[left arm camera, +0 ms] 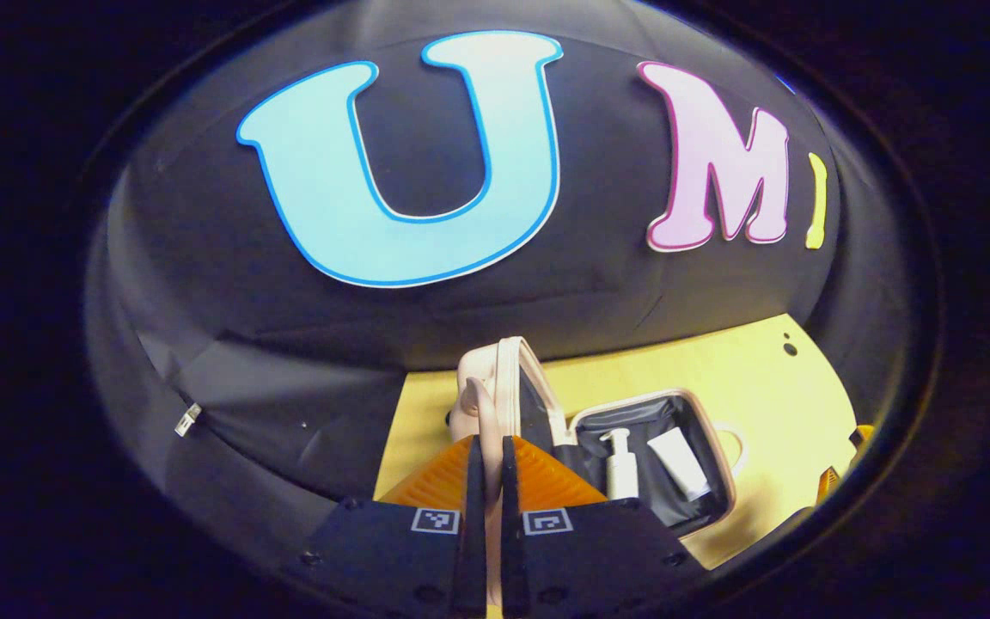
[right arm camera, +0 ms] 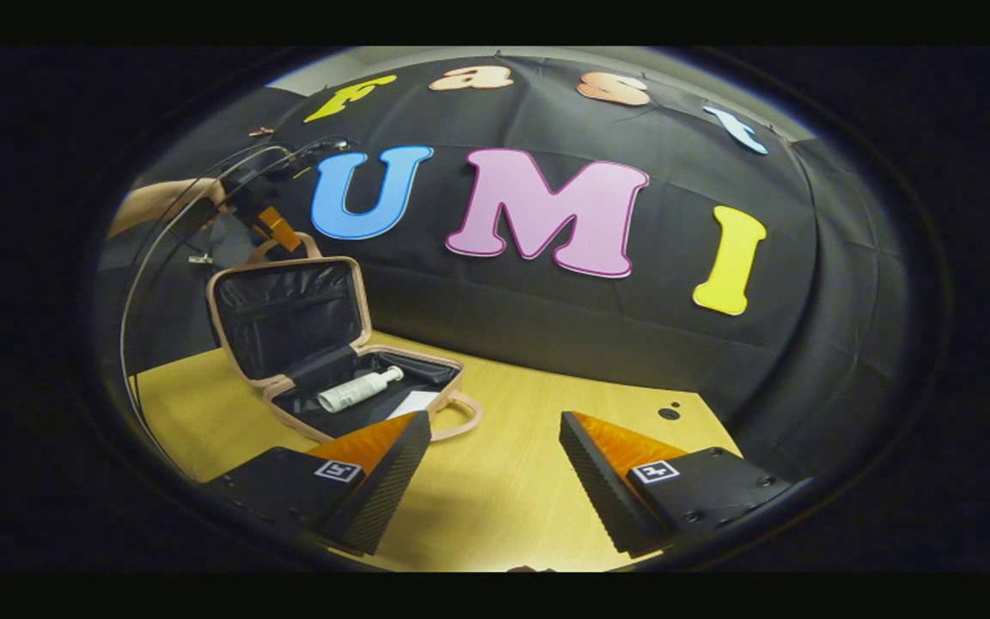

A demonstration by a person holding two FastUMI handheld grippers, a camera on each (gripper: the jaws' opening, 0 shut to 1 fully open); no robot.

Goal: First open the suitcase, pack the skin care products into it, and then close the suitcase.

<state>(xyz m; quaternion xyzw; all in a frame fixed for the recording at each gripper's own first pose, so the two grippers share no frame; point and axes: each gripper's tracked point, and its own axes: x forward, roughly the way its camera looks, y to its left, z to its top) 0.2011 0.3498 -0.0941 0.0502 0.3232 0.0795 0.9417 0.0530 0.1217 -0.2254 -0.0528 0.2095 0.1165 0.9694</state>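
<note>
— Where is the suitcase (right arm camera: 323, 344) seen?
— It is seen on the yellow table (right arm camera: 495, 490), near the black cloth wall (right arm camera: 546, 318). It is open. The lid (right arm camera: 289, 314) is stood up, and the bottom half is laid flat on the table.

— What is kept inside?
— A white pump bottle (right arm camera: 360, 389) is laid on its side in the bottom half. A white tube (left arm camera: 678, 463) is laid just beside it. Both are seen in the left gripper view too, past the lid's edge.

— How is the left gripper (left arm camera: 486, 447) held?
— Its jaws are pressed nearly together on the handle at the top of the lid (left arm camera: 512, 387). In the right gripper view it (right arm camera: 276, 225) is seen up at the top of the lid, and a hand (right arm camera: 160, 202) is seen behind it.

— And the right gripper (right arm camera: 491, 430)?
— Its jaws are spread wide. Nothing is held between them. It is kept over the bare table, well apart from the suitcase.
</note>
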